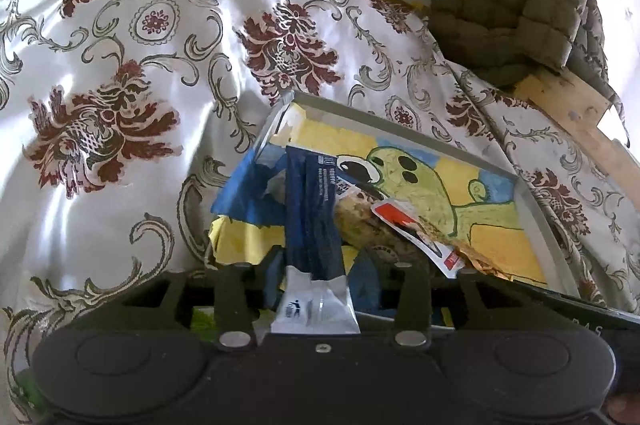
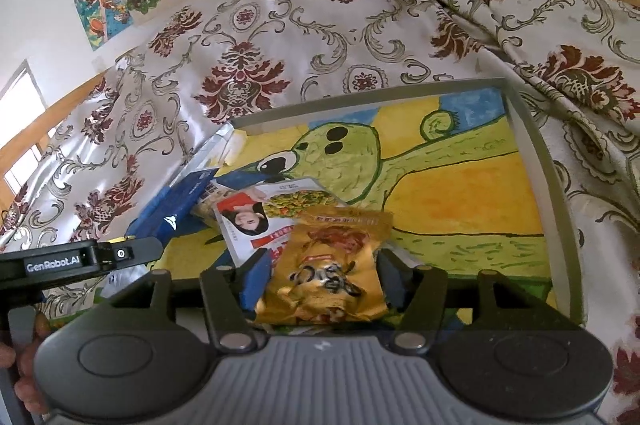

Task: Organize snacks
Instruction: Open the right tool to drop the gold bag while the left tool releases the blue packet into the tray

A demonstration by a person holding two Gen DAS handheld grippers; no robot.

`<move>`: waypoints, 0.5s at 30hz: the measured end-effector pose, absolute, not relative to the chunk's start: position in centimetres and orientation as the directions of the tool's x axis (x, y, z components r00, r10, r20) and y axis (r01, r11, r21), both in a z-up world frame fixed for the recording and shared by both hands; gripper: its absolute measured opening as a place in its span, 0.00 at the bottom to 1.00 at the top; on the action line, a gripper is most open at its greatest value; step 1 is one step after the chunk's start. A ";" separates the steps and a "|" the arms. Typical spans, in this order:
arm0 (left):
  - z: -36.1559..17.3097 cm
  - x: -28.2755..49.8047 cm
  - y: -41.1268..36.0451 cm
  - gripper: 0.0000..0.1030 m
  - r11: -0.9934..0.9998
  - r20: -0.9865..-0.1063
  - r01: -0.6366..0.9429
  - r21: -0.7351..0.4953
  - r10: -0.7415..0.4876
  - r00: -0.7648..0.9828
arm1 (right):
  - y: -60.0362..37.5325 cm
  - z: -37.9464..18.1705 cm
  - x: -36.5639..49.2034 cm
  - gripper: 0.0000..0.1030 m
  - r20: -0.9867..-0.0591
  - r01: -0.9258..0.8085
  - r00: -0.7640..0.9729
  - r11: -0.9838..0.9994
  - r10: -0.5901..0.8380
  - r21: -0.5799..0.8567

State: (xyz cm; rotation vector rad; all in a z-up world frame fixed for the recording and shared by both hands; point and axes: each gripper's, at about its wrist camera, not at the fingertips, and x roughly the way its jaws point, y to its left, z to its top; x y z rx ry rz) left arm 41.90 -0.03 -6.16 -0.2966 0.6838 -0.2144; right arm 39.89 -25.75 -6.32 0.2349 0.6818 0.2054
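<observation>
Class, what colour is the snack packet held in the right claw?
Gold, with a dark and red print: the snack packet in the right claw, best seen in the right wrist view.

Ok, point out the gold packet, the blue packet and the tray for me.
gold packet (image 2: pixel 326 265), right wrist view, middle of its front.
blue packet (image 1: pixel 310 209), left wrist view, middle of its dark body.
tray (image 2: pixel 536 145), right wrist view, right rim.

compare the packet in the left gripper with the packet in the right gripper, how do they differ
The dark blue packet in the left gripper is long and narrow with a silver end; the gold packet in the right gripper is wider and crinkled, with a red label. The blue one is pinched near its end, the gold across its body. Both are over the tray.
</observation>
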 end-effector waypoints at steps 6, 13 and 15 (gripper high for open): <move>-5.7 41.7 0.1 0.66 0.935 -0.572 0.098 -0.342 -0.290 0.767 | -25.8 -5.9 39.7 0.79 -0.599 -0.103 0.763 0.961 0.243 0.258; -4.8 41.1 0.5 0.77 0.922 -0.530 0.092 -0.376 -0.295 0.795 | -25.7 -4.1 38.8 0.90 -0.584 -0.091 0.788 0.975 0.194 0.201; -4.3 40.8 0.4 0.82 0.925 -0.521 0.097 -0.367 -0.291 0.803 | -25.6 -3.4 38.4 0.94 -0.575 -0.088 0.799 0.980 0.175 0.176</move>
